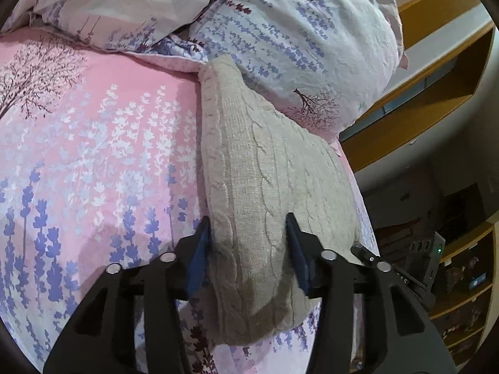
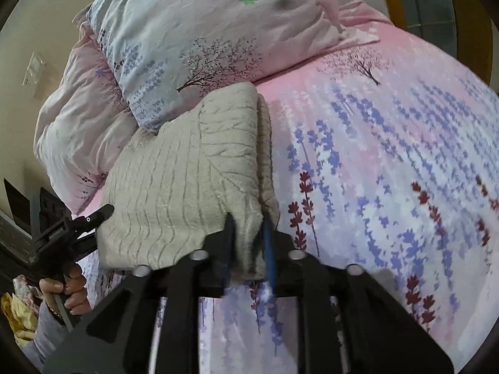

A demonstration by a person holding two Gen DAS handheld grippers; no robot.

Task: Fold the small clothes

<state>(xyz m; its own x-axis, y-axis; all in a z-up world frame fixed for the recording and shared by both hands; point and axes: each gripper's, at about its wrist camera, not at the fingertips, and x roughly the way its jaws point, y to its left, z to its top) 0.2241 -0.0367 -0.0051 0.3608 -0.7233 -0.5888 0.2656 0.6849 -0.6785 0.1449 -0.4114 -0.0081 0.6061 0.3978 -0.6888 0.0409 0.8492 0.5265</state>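
Pink floral bedding (image 1: 93, 143) carries the beige knit sweater (image 1: 262, 168), folded into a thick bundle just below the pillow (image 1: 296, 46); the left gripper (image 1: 248, 243) straddles its near end, fingers spread wide, whether pinching I cannot tell; the right gripper (image 2: 249, 243) is clenched on the bundle's near corner; to fold well, lift both ends level and keep the layers stacked, since thick knit may slump and unroll.

Soft dim light, fisheye-warped edges
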